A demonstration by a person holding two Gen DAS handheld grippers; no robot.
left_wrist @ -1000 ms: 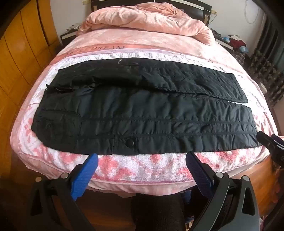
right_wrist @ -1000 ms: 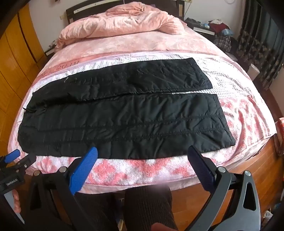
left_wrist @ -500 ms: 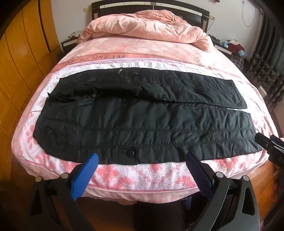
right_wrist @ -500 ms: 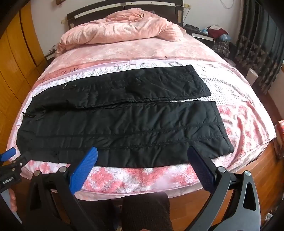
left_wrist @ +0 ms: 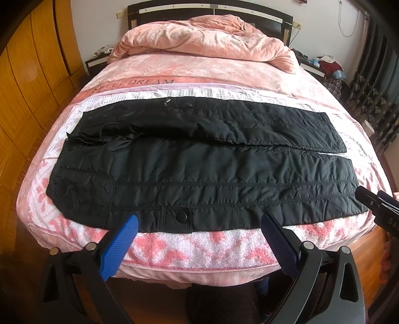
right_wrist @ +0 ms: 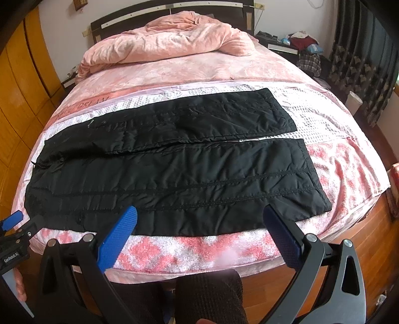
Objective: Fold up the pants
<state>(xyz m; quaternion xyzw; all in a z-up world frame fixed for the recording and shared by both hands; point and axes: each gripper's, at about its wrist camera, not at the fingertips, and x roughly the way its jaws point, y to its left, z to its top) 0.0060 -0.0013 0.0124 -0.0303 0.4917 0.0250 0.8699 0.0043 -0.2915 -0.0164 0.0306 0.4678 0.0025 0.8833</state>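
Black quilted pants (left_wrist: 199, 164) lie flat across the pink bed (left_wrist: 199, 251), waist to the left, the two legs side by side reaching right; the right wrist view shows the same pants (right_wrist: 174, 169). My left gripper (left_wrist: 199, 221) hangs open over the near hem by a snap button (left_wrist: 180, 217), nothing between its blue pads. My right gripper (right_wrist: 199, 211) is open too, above the near leg's edge close to the cuff (right_wrist: 316, 184). Each gripper's tip shows at the edge of the other's view: the right gripper (left_wrist: 379, 204) at far right, the left gripper (right_wrist: 12, 229) at far left.
A bunched pink duvet (left_wrist: 204, 37) lies by the dark headboard (left_wrist: 209, 10). Orange wooden wardrobe doors (left_wrist: 30, 74) run along the left. Dark curtains (right_wrist: 361, 62) and a cluttered nightstand (right_wrist: 299, 42) stand on the right. The person's dark-clad knee (right_wrist: 207, 299) is below the grippers.
Both grippers have moved forward toward the bed; their pads now overlap the near edge of the pants. The pants have not moved.
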